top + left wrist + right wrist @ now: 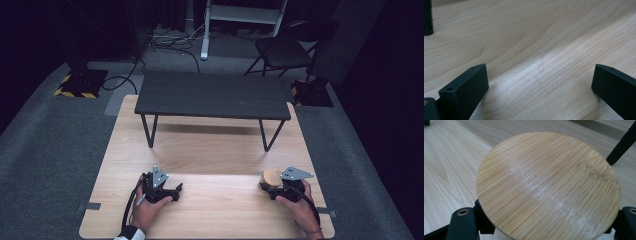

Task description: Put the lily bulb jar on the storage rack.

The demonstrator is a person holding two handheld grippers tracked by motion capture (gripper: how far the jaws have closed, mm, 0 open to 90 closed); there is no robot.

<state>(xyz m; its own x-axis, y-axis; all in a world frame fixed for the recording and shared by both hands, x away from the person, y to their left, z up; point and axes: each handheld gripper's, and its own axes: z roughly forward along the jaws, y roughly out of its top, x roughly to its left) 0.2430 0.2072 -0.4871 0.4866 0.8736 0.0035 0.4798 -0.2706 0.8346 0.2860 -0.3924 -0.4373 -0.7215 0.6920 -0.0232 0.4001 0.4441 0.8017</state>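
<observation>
Left hand-held gripper rests at seven o'clock on the counter, jaws spread wide over bare wood. Over at five o'clock, the right hand-held gripper clamps a jar under its round bamboo lid. A small black table stands at twelve.

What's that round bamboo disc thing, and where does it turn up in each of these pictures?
High view: the round bamboo lid sits low on the right, held by the right tool.
Left gripper view: I can't find it among the bare boards there.
Right gripper view: the lid spreads across the centre, between the tool's black jaws.
Shared landmark: the pale wooden tabletop, and the small black table's thin leg, seen top right in the right gripper view.
</observation>
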